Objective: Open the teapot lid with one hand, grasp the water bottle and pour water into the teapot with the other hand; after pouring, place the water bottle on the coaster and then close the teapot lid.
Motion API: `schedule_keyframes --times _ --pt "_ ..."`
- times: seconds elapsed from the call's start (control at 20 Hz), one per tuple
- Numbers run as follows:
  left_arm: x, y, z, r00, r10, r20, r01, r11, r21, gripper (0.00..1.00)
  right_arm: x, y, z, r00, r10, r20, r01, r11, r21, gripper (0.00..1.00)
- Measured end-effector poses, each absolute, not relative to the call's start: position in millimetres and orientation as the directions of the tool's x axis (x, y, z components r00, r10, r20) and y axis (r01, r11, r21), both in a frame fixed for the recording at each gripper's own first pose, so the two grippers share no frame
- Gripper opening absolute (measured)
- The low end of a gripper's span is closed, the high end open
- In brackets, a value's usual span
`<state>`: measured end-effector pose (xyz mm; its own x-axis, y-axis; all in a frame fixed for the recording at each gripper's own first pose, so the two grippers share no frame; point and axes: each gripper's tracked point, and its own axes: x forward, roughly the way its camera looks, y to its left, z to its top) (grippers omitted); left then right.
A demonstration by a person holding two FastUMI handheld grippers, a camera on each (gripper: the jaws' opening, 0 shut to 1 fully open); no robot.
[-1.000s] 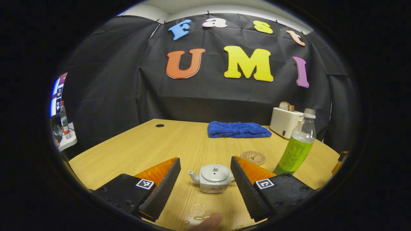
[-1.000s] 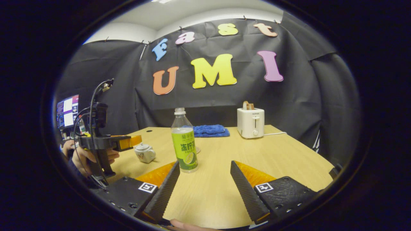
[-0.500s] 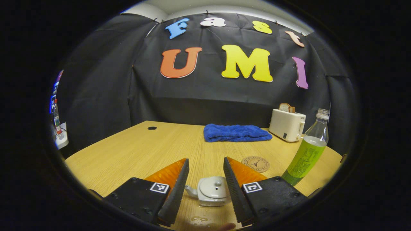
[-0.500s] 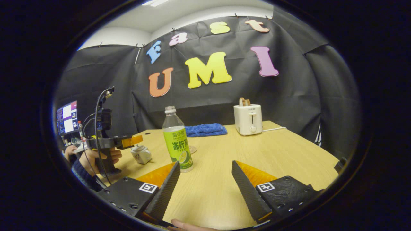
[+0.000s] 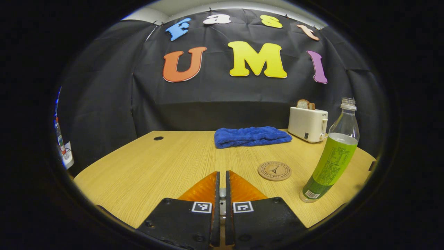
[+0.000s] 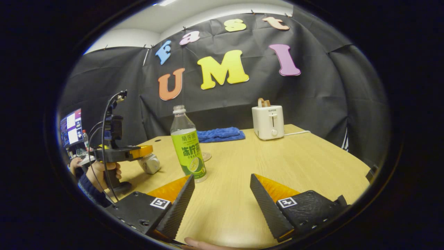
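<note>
One small teapot [image 6: 150,163] sits at the left of the right gripper view, under the left gripper [image 5: 222,194], whose fingers are drawn nearly together on something pale, apparently the lid knob. Judgement: lift straight up, slowly. I cannot tell which way its spout points. The water bottle [image 6: 187,147] stands upright at centre-left; the right gripper [image 6: 222,205] gapes wide, empty.

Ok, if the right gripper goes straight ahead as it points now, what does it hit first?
Probably nothing near: bare table lies ahead of the right gripper. The water bottle stands just left of that line; farther on, perhaps the blue towel.
</note>
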<state>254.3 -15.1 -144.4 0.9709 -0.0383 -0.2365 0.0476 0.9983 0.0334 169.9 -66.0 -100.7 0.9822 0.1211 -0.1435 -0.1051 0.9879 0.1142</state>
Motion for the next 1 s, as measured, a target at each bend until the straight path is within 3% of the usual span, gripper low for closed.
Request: schedule_keyframes --times 0.3,0.6,1.0 --pt "242 -8 -114 0.982 -0.026 -0.188 0.036 0.998 0.048 0.05 189 -48 -97 0.977 0.157 -0.145 -0.142 0.984 0.107 0.93" --pt "203 10 -85 0.990 -0.021 -0.141 0.023 1.000 0.010 0.05 216 -11 -86 0.963 0.233 -0.135 -0.223 0.971 0.085 0.96" --pt "153 41 -99 0.986 0.033 -0.161 -0.032 0.999 0.007 0.05 264 27 -86 0.960 0.239 -0.143 -0.242 0.970 -0.005 0.94"
